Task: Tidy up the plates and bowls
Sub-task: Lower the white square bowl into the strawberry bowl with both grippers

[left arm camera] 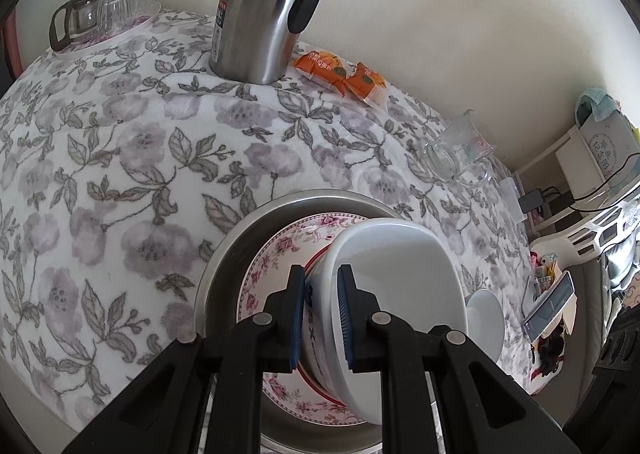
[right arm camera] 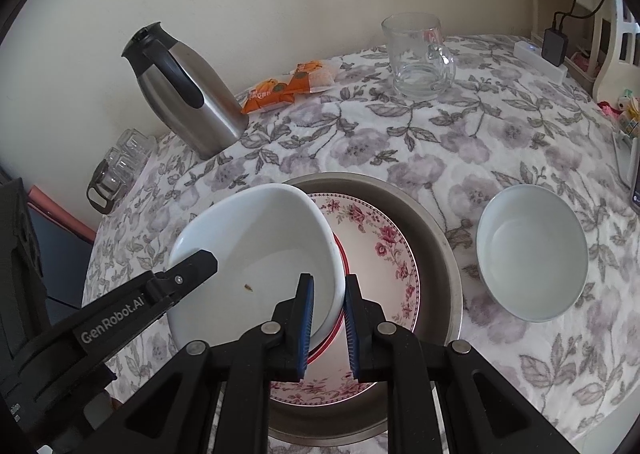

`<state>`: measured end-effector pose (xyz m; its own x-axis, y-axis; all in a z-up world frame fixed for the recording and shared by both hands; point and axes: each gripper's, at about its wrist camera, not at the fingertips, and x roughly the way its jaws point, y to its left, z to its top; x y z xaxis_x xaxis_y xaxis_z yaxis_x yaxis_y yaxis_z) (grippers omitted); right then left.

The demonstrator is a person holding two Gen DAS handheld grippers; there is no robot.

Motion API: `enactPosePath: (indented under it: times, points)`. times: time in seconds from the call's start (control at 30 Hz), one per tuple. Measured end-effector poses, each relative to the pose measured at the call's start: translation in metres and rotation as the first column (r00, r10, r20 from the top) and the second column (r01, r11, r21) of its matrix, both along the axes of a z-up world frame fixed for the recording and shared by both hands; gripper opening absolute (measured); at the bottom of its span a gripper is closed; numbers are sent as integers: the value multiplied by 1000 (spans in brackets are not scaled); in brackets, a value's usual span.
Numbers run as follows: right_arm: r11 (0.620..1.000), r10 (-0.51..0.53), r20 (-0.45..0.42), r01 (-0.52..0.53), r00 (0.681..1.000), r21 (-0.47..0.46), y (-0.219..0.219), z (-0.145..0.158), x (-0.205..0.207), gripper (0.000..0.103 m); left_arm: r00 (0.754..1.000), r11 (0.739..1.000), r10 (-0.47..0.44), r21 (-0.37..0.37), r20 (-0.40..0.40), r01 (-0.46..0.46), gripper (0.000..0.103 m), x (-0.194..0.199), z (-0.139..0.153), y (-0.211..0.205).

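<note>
You see a table (right arm camera: 500,142) under a cloth with gray leaves and purple flowers. On it sit a big metal pan (right arm camera: 436,238), a white bowl (right arm camera: 532,254) just beside the pan, a shiny jug (right arm camera: 188,94), two orange snack packs (right arm camera: 288,88), a glass mug (right arm camera: 418,56) and a tray of glasses (left arm camera: 108,10) at the far corner.

Steel thermos jug (right arm camera: 182,88) upper left of right wrist view, orange snack packets (right arm camera: 292,88) just right of it, clear glass mug (right arm camera: 418,56) upper centre; all on floral tablecloth (right arm camera: 460,146). Upturned glasses (left arm camera: 124,4) upper left of left wrist view.
</note>
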<state>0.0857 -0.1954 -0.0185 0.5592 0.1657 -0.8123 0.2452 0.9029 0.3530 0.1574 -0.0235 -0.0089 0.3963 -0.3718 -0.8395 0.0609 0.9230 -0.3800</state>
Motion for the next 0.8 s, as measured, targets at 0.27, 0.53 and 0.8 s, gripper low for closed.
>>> enactPosePath:
  times: [0.27, 0.53, 0.8]
  points:
    - [1000, 0, 10, 0, 1000, 8, -1, 3, -1, 17, 1000, 1000, 2, -4, 6, -2, 16, -1, 3, 1]
    - [1000, 12, 19, -12, 1000, -1, 0, 8, -3, 18, 1000, 1000, 2, 8, 15, -2, 16, -2, 5, 0]
    - [1000, 15, 25, -15, 1000, 4, 0, 12, -5, 18, 1000, 1000, 5, 9, 4, -5, 16, -1, 1, 1]
